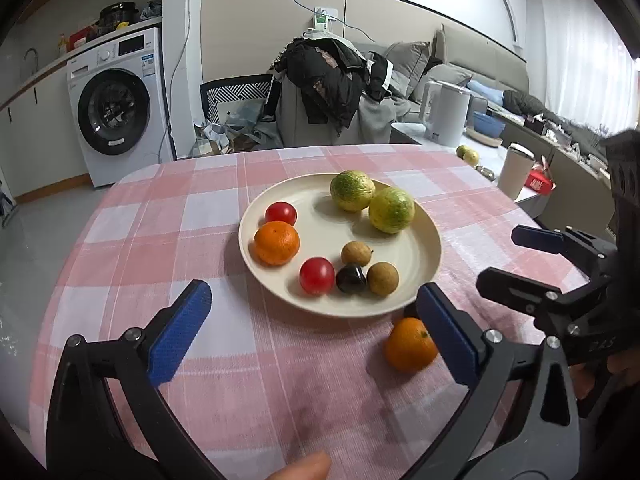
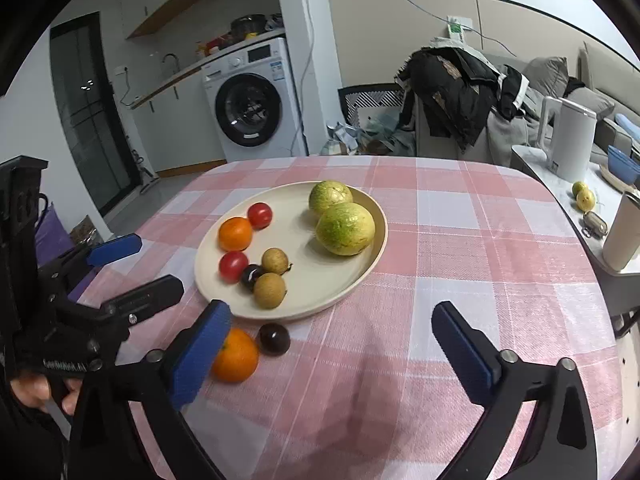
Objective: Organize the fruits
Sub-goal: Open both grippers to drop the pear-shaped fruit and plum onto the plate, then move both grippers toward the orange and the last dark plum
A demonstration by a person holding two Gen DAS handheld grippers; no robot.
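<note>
A cream plate [image 1: 420, 252] [image 2: 352, 276] on the pink checked tablecloth holds two green-yellow fruits [image 1: 352, 191] [image 2: 345, 229], an orange [image 1: 277, 243] [image 2: 235, 233], two red tomatoes [image 1: 317, 275] [image 2: 233, 266], two brown longans [image 1: 382, 278] [image 2: 270, 290] and a dark fruit [image 1: 351, 278] [image 2: 251, 276]. A second orange [image 1: 408, 345] [image 2: 236, 356] and a dark fruit [image 2: 274, 339] lie on the cloth in front of the plate. My left gripper [image 1: 316, 334] is open and empty, its right finger beside the loose orange. My right gripper [image 2: 332, 348] is open and empty.
A side counter at the right holds a white kettle [image 1: 444, 114] [image 2: 570, 144], a blue bowl [image 1: 488, 124], a tumbler [image 1: 514, 174] [image 2: 624, 232] and small fruits [image 2: 584, 196]. A clothes-piled chair [image 1: 328, 92] and a washing machine [image 1: 116, 108] stand beyond the table.
</note>
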